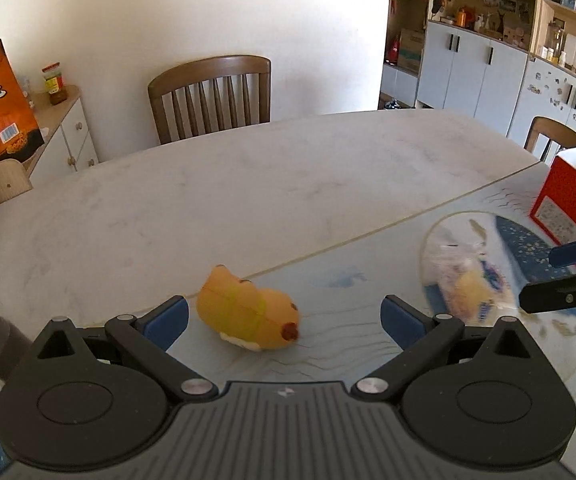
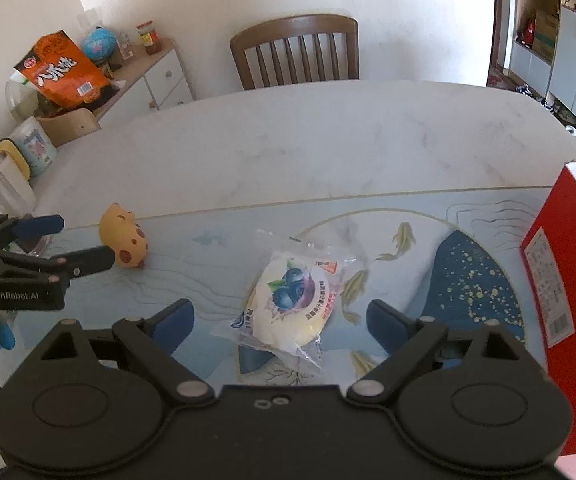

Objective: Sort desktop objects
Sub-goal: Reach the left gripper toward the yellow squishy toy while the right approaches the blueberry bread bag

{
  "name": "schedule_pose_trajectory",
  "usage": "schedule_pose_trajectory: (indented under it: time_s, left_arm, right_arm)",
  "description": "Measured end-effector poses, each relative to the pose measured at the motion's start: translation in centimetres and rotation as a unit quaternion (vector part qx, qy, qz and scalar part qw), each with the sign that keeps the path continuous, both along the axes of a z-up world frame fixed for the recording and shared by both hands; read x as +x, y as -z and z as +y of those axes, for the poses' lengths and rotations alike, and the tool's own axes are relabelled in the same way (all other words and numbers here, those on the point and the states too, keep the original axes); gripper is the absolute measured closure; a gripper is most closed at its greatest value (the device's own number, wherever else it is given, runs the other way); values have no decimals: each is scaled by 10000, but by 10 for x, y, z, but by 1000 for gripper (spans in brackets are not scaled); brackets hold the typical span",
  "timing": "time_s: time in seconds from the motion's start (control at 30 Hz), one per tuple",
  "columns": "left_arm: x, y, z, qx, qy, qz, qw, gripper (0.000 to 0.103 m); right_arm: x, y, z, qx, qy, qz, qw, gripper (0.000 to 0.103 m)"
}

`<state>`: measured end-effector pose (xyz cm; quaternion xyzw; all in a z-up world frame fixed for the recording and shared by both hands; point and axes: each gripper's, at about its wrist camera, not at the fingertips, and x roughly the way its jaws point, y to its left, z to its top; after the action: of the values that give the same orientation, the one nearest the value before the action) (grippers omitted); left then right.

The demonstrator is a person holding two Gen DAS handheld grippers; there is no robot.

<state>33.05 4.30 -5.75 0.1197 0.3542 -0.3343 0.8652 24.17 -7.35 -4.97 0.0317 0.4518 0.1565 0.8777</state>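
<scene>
Holding both grippers over the mat [image 2: 208, 264], I had each one spread wide and grasping nothing. My left gripper [image 1: 284, 322] hung low at the mat's left end, its blue pads on either side of the yellow toy [image 1: 248, 314] without touching it; the toy lay on its side just inside the mat's far edge. My right gripper [image 2: 280, 324] stood over the middle of the mat, the pads flanking the bun [image 2: 292, 300], a clear wrapper printed with blueberries, and still apart from it. That bun lay flat on the mat, inside the painted ring with the fish. From the right view the left gripper's fingers [image 2: 88, 264] showed beside the toy, one of them crossing in front of it. The red box [image 2: 560, 280] stood upright at the mat's right end, well apart from the bun. Beyond the mat's far edge stretched bare table [image 2: 328, 140], with a chair [image 2: 296, 52] behind it.
</scene>
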Motion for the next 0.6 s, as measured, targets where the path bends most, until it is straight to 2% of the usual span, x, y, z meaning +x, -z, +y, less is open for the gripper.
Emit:
schedule_pose_trajectory:
  time_s: [0.6]
  left_arm:
    - [30,44,-6,154,435,-140,9988,0]
  right_arm:
    - [30,34,15,-241,200,300,9991,9]
